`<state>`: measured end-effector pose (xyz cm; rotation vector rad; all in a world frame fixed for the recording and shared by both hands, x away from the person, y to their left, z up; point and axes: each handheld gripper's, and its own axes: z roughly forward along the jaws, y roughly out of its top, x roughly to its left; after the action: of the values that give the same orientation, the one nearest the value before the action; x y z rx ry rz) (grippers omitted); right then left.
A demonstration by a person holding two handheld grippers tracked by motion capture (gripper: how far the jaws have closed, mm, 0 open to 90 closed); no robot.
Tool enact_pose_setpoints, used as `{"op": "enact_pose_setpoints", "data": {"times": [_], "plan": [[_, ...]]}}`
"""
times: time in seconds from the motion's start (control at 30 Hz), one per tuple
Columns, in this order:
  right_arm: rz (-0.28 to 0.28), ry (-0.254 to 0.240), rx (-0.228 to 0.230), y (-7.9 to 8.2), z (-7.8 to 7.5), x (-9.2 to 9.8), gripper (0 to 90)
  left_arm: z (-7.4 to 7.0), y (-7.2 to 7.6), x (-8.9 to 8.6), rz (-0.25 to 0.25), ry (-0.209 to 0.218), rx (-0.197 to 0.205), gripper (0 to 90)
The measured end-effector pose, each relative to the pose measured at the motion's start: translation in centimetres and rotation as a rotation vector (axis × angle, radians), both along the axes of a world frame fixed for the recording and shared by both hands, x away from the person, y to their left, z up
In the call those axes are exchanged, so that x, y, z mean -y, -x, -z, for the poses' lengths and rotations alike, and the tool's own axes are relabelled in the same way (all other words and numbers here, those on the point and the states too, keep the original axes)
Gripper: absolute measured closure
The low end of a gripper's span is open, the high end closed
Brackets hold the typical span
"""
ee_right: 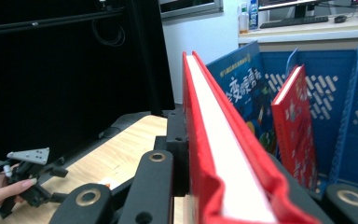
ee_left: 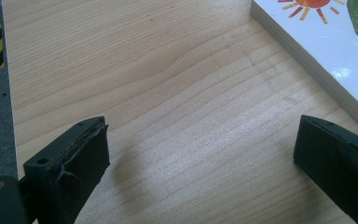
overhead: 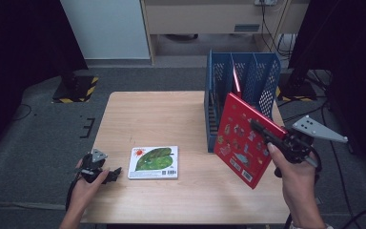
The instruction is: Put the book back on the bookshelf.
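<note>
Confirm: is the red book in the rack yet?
Out: the red book hangs tilted in the right tongs, before the blue rack.

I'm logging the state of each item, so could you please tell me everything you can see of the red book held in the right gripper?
The red book is a thin hardcover with a bright red cover, small printed pictures and a barcode near its lower corner; its page block looks white in the right gripper view. It is held tilted, clear of the wooden table, just in front of the blue file rack. The right gripper is shut on its upper edge, one of the jaws on each cover. Nothing else touches it.
</note>
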<state>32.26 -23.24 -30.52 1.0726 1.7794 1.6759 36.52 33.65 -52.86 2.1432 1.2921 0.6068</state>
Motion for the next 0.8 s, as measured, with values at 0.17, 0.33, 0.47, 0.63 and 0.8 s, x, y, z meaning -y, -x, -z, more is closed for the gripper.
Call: {"op": "enact_pose_setpoints", "data": {"times": [0.17,0.33,0.47,0.63,0.8], "plan": [[0.02,0.006,0.006,-0.6,-1.1,0.4,79.6,0.0,0.0,0.0,0.001,0.002,-0.001,2.4],[0.037,0.007,0.003,-1.0,-1.7,0.9,79.6,0.0,0.0,0.0,0.0,0.005,-0.002,2.2],[0.058,0.01,0.001,-1.0,-1.9,1.4,79.6,0.1,0.0,0.0,-0.002,0.008,-0.003,2.0],[0.09,0.026,-0.002,-1.1,-2.0,1.9,79.6,0.1,0.0,0.0,-0.002,0.009,-0.004,1.9],[0.116,0.034,0.0,-1.4,-2.2,2.4,79.6,0.1,0.0,0.0,-0.005,0.014,-0.005,1.4]]}}
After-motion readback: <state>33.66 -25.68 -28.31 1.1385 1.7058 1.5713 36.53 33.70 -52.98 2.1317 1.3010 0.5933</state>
